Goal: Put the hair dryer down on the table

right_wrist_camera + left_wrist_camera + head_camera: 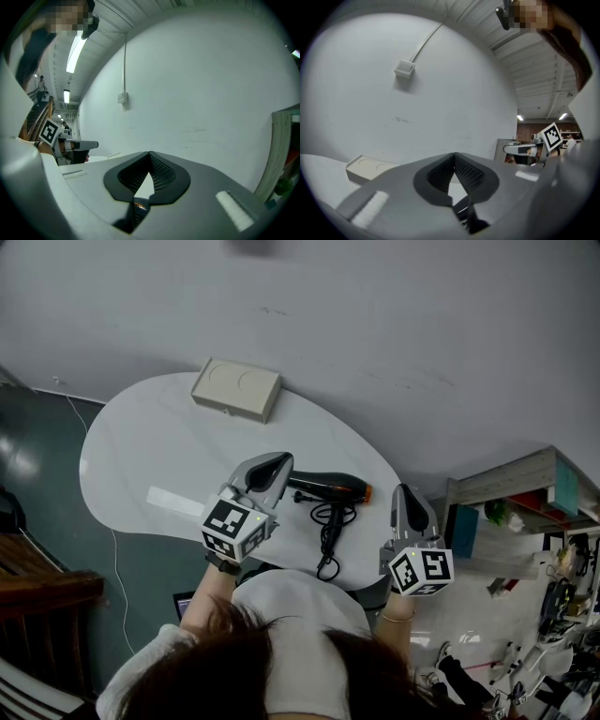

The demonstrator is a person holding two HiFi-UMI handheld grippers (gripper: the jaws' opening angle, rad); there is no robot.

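The black hair dryer [328, 487] with an orange nozzle lies on the white table [169, 456], its cord [328, 535] bunched toward the near edge. My left gripper [278, 465] hovers just left of the dryer's rear end, apart from it, jaws shut and empty. The left gripper [453, 154] shows its tips meeting with nothing between them. My right gripper [406, 493] stays right of the nozzle by the table's right edge, also shut and empty. In the right gripper view its tips [150, 153] touch, and an orange glint of the dryer [136, 205] shows below them.
A flat beige box [236, 388] sits at the table's far edge against the grey wall. A wooden shelf unit [525, 491] with clutter stands right of the table. A dark stair rail [37, 587] lies at left.
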